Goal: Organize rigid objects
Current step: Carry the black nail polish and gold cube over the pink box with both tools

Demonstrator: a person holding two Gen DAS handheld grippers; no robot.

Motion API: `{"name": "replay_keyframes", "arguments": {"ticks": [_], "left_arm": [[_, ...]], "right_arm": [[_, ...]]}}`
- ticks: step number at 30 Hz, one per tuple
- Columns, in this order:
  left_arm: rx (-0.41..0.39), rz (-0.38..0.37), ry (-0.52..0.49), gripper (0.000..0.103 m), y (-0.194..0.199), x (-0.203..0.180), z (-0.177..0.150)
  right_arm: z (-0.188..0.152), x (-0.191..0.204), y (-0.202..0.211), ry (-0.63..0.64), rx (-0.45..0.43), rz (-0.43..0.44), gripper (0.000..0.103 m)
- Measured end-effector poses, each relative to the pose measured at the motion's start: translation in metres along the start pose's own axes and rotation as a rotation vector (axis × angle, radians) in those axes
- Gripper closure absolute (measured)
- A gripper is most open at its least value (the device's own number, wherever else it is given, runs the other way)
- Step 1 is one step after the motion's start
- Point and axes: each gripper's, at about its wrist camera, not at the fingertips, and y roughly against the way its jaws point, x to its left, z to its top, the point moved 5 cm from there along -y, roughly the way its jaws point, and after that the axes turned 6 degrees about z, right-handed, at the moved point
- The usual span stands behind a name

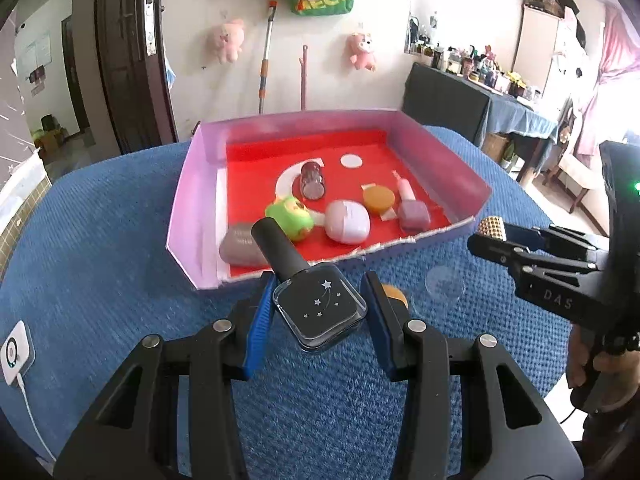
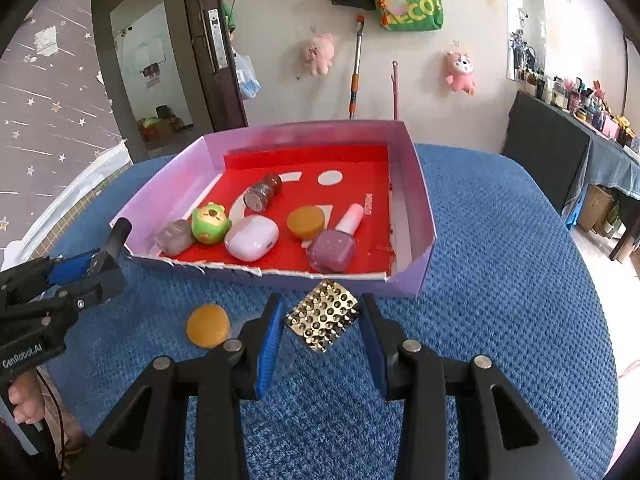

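My left gripper (image 1: 318,285) is shut on a black nail polish bottle (image 1: 320,308) with silver stars, held above the blue cloth just before the tray; its black cap (image 2: 119,234) also shows in the right wrist view. My right gripper (image 2: 321,305) is shut on a gold studded block (image 2: 322,320), seen too from the left wrist (image 1: 493,228). The lilac tray (image 1: 192,200) with a red floor holds a green toy (image 1: 289,218), a white case (image 1: 347,222), an orange disc (image 1: 379,199), a purple polish bottle (image 1: 414,216), a glitter bottle (image 1: 313,180) and a mauve block (image 1: 240,246).
A second orange disc (image 2: 208,326) lies on the blue cloth (image 2: 500,280) before the tray, beside a clear round lid (image 1: 444,284). A white device with a cable (image 1: 14,354) sits at the cloth's left edge. A dark, cluttered table (image 1: 448,100) stands at back right.
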Motion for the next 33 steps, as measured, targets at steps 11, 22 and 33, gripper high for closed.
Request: {"name": "replay_keyframes", "arguments": {"ticks": [11, 22, 33], "left_arm": [[-0.005, -0.011, -0.004, 0.062, -0.011, 0.009, 0.036], [0.045, -0.053, -0.078, 0.062, -0.047, 0.019, 0.079], [0.182, -0.075, -0.169, 0.062, -0.11, 0.027, 0.095]], "right_arm": [[0.039, 0.007, -0.006, 0.037, -0.017, 0.034, 0.062], [0.093, 0.016, -0.048, 0.099, 0.036, 0.086, 0.062], [0.121, 0.012, -0.115, 0.149, 0.192, 0.102, 0.062]]}}
